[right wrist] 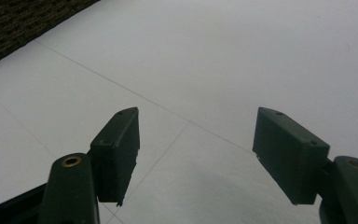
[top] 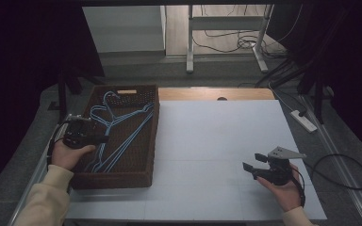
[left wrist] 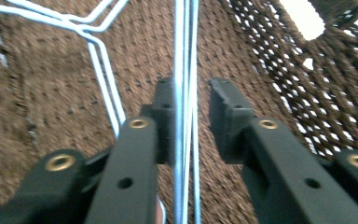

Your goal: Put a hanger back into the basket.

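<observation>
So the left gripper [top: 104, 139] is down inside the brown woven basket [top: 148, 141] at the left side of the table, held in the person's left hand [top: 68, 153]. The basket has a bunch of light blue wire hangers [top: 122, 125] lying flat in it, hooks pointing toward the far end.

In the left gripper view, thin blue hanger wires [left wrist: 185, 70] run straight up between the 2 black jaws. The jaws are parted a bit, and the wires sit right against the left pad [left wrist: 165, 112] while there's a clear gap to the right pad [left wrist: 226, 114]. So nothing is being squeezed here, the wires are just between the jaws, not clamped. Another hanger's shoulder bend [left wrist: 91, 39] lies off to the left on the basket floor, and the basket's open-weave wall [left wrist: 326, 70] is at the right.

The right gripper [top: 252, 162] is well apart from all that, over the white table surface [top: 207, 141] near the right front corner, resting in the person's right hand [top: 283, 188]. In the right gripper view its jaws stand wide apart with only plain white tabletop [right wrist: 223, 56] between them, so it's open and holding nothing. A corner of the basket [right wrist: 23, 18] peeks in at the top left there.
</observation>
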Action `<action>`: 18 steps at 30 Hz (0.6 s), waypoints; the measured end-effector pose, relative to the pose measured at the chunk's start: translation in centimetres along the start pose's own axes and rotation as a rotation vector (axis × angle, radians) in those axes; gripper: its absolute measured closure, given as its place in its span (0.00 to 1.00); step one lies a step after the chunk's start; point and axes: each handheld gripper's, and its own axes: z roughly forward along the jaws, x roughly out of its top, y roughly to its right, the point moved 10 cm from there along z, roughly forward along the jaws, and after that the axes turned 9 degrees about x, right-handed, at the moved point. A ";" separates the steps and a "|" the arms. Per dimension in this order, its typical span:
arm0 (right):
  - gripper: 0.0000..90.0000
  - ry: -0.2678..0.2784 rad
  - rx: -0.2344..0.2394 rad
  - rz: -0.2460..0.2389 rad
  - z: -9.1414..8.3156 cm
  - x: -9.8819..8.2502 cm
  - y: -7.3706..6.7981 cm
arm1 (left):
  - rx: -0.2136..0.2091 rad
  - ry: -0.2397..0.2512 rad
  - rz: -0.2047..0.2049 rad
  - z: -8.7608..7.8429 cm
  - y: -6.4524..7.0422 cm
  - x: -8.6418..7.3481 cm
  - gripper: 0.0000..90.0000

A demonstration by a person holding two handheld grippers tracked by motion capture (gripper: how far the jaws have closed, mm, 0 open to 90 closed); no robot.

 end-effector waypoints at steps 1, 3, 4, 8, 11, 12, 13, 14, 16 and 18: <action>0.36 0.000 0.001 0.000 0.0 0.0 0.0 | 0.004 0.023 0.011 -0.1 0.2 0.2 0.70; 0.36 0.001 0.002 0.000 0.0 0.0 -0.1 | 0.021 0.043 0.023 -0.3 0.2 0.4 0.62; 0.36 0.001 0.002 0.000 0.0 0.0 -0.1 | 0.021 0.043 0.023 -0.3 0.2 0.4 0.59; 0.36 0.001 0.003 -0.001 0.0 0.0 -0.1 | 0.019 0.105 0.035 -1.1 0.4 1.0 0.49; 0.36 0.003 0.002 0.000 0.0 0.0 -0.1 | 0.015 0.144 0.044 -1.7 0.6 1.3 0.42; 0.36 0.000 0.002 0.000 0.0 0.0 -0.1 | 0.009 0.161 0.050 -2.0 0.8 1.4 0.41; 0.36 0.002 0.001 0.001 0.0 0.0 -0.1 | 0.004 0.177 0.058 -2.3 0.9 1.5 0.41; 0.36 0.001 0.001 0.001 0.0 0.0 -0.1 | -0.002 0.193 0.063 -2.7 1.1 1.6 0.40; 0.36 0.002 0.000 0.002 0.0 0.0 -0.1 | -0.012 0.234 0.070 -3.7 1.7 1.7 0.38; 0.36 0.001 -0.001 0.003 0.0 0.0 -0.1 | -0.020 0.263 0.081 -4.3 2.3 1.7 0.38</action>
